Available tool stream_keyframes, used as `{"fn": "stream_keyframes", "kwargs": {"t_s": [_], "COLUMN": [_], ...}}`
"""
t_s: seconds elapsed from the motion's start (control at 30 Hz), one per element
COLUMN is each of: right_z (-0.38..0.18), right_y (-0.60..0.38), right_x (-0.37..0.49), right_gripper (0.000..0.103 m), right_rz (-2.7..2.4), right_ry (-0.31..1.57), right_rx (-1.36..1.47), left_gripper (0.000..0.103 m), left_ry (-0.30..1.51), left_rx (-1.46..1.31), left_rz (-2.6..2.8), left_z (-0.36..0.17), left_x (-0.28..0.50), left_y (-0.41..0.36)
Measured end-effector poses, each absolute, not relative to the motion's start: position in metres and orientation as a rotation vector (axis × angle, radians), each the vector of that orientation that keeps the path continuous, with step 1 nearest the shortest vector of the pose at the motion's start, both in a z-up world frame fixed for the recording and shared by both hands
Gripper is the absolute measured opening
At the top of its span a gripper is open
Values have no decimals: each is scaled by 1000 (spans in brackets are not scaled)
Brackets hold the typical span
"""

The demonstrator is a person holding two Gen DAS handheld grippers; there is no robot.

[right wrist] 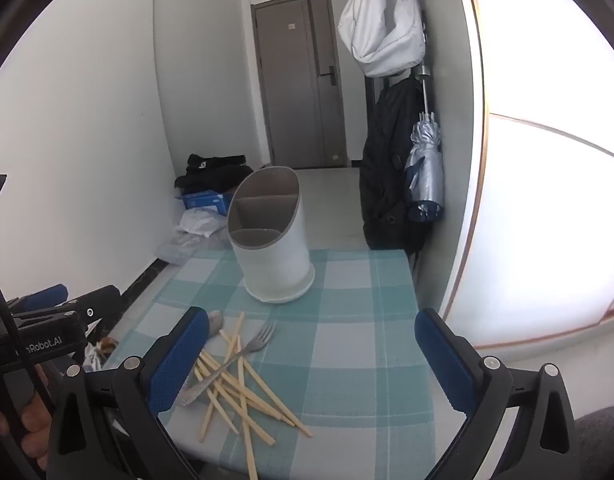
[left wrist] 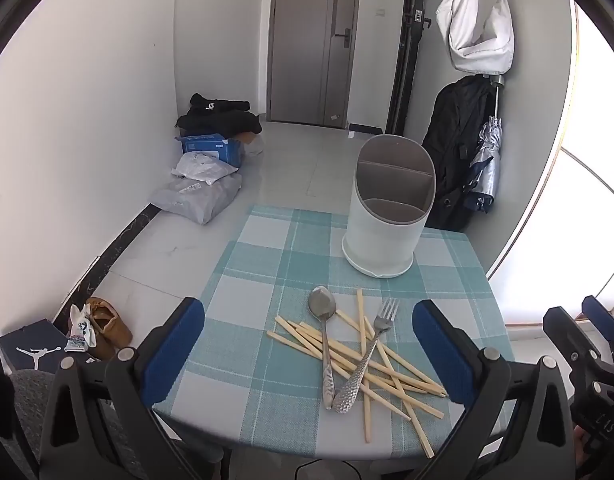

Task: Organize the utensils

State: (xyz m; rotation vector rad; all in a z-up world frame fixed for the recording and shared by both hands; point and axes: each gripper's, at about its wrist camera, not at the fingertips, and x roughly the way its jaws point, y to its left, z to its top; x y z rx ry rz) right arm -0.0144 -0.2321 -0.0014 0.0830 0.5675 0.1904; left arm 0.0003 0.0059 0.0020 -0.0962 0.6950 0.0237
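Nothing has been sorted yet, as far as the pictures show; the white holder (left wrist: 381, 216) stands upright toward the far edge of the table (left wrist: 259, 408), and each of its compartments that can be seen into looks empty. The whole job is left: the spoon (left wrist: 325, 340), the fork (left wrist: 373, 354) and the loose heap of chopsticks (left wrist: 391, 376) all lie crossed over one another near the table's front edge, spoon and fork resting on top of the sticks, well apart from the holder.

The left gripper (left wrist: 307, 352) hangs above the front edge with its jaws spread as wide as they go, holding nothing; the heap lies between them in its view. The right gripper (right wrist: 311, 364) is just as wide and just as empty, aimed more at the bare checked cloth (right wrist: 347, 320) toward the right edge, with the heap by its left finger.

The left view shows the spoon whole, plus shoes (left wrist: 107, 326) on the floor beyond the left edge; in the right view that finger hides most of the spoon, but a person's fingers (right wrist: 31, 420) on the left gripper's handle appear.
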Motion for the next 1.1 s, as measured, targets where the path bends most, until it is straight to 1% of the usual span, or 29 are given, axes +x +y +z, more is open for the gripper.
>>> {"fn": "stream_keyframes", "kwargs": {"t_s": [1.1], "right_z": [-1], "right_y": [-231], "right_x": [-15], "right_gripper": [103], "right_rz": [191], "right_ry": [565], "right_rx": [82], "left_gripper": [102], "left_ry": [695], "left_rx": [-93], "left_rz": [18], "left_z": [0], "left_x": [2], "left_y": [8]}}
